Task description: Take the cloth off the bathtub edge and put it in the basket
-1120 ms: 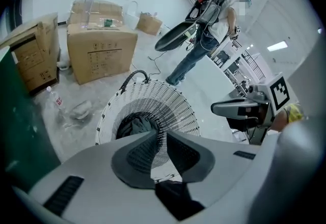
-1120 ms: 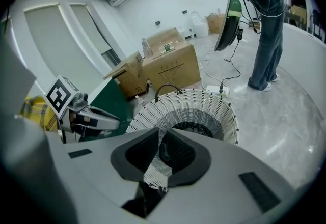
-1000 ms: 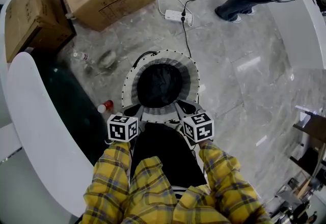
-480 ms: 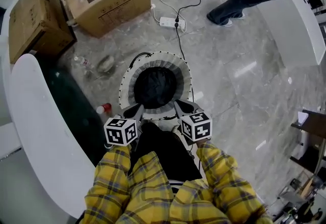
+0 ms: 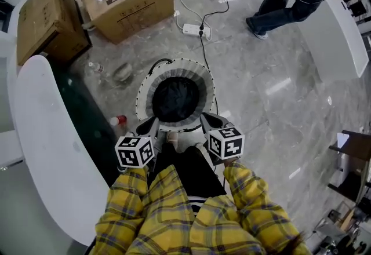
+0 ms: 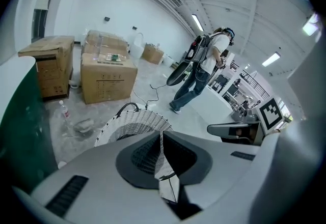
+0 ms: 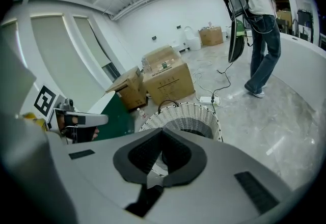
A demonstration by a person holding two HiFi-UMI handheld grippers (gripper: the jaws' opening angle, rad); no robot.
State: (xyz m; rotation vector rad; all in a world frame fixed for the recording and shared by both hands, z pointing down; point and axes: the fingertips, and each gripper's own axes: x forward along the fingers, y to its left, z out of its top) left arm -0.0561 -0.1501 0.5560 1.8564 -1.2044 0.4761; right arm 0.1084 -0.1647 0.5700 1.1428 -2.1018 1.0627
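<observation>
Head view: the left gripper (image 5: pixel 149 127) and the right gripper (image 5: pixel 208 122) sit side by side, just at the near rim of the basket (image 5: pixel 142 93). Something dark and crumpled fills the inside of the basket. I think that is the cloth (image 5: pixel 175 99), but it could be a lining, and I cannot be sure. The white bathtub edge (image 5: pixel 43 149) on the left is bare where I can see it, but its near end is cut off. The black patch (image 5: pixel 188 170) between the yellow sleeves (image 5: pixel 145 207) is likely the person's legs, though it is hard to tell.

Left gripper view: the jaws are pressed close, with only a thin slit between them, and I see no cloth pinched there. The basket is right in front of the tips. The gripper's own body hides the basket's bottom.

Right gripper view: these jaws are close together too, with nothing clear between them. A dark bit shows under them, and I cannot tell what it is. The basket's inside is mostly hidden here too.

The cloth looks soft, light and floppy. It would fold and hang down, and it would not break. A good place to pinch it is a raised fold or an edge, with a firm bite, since thin cloth can slip out
</observation>
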